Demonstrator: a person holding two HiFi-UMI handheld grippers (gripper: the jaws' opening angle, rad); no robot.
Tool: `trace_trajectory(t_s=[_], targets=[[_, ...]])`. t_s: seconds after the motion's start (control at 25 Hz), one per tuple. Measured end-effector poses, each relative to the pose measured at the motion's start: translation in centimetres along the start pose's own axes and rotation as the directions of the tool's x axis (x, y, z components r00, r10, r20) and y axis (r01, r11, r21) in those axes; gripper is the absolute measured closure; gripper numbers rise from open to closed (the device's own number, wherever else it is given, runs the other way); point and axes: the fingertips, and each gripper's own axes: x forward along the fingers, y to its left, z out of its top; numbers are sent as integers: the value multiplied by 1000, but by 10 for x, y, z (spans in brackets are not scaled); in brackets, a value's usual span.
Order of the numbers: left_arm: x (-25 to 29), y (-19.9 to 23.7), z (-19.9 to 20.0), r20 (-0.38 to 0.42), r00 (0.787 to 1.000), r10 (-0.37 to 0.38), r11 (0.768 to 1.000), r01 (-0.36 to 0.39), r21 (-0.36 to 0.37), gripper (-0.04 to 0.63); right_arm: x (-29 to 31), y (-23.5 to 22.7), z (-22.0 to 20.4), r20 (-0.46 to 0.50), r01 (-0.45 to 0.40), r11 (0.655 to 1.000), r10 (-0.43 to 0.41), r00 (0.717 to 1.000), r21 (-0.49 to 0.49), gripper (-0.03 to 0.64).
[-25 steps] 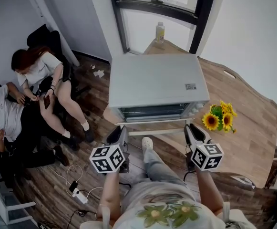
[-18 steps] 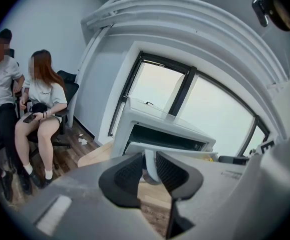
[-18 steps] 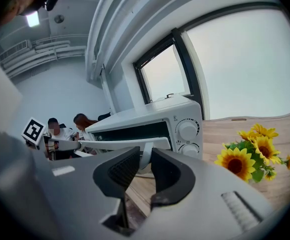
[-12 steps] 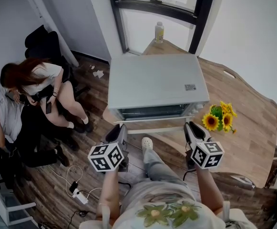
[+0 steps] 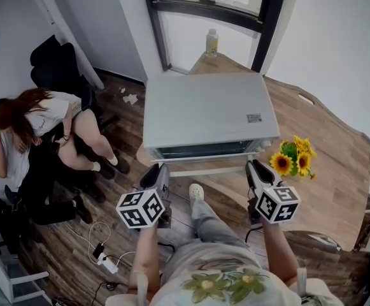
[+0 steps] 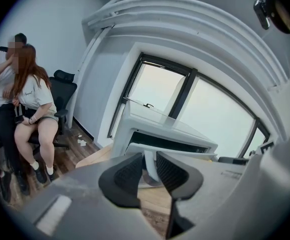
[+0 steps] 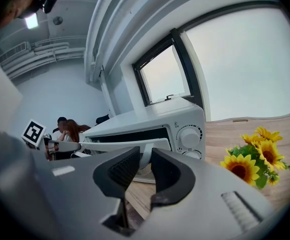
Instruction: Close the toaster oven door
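A white box-shaped toaster oven point(image 5: 207, 110) stands on a light wooden table point(image 5: 312, 190), with its front facing the person who holds the grippers. Its flat white door point(image 5: 204, 168) is open. It folds out from the bottom of the oven's front toward the person and lies about level, so its free edge points at the grippers. The door's long axis runs left to right across the head view, along the oven's front.

The left gripper point(image 5: 161, 171) sits at the door's left end and the right gripper point(image 5: 253, 167) at its right end. Both are just at the free edge and aimed at the oven; whether either touches the door cannot be told.

In the left gripper view, the dark ribbed jaws stand partly apart with a white part of the door point(image 6: 184, 154) showing in the gap, and the pads grip nothing. In the right gripper view, the jaws are also partly apart and unclamped, with the door's white edge point(image 7: 110, 146) crossing behind them.

A bunch of yellow sunflowers point(image 5: 293, 158) lies on the table just right of the oven.
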Motion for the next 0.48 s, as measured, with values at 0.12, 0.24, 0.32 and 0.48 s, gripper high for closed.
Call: trace_trajectory(t_s=[0.12,0.24,0.32,0.48], targets=[[3,0,3,4,1000,0,1000,0,3,495,3,-1,3,1,-2,1000,2,1000,2,541],[5,0,6,6,1000,1,1000,-1,4,495,6,-1,6,3,-4,1000,4,1000,4,541],[7,0,8,9,1000,2,1000,-2,4,495,7,-2,7,5,-6,1000,6,1000,6,541],[12,1,11,15,1000,0,1000,0,-1,495,12,-4,11,8,-5,1000,5,1000,9,541]])
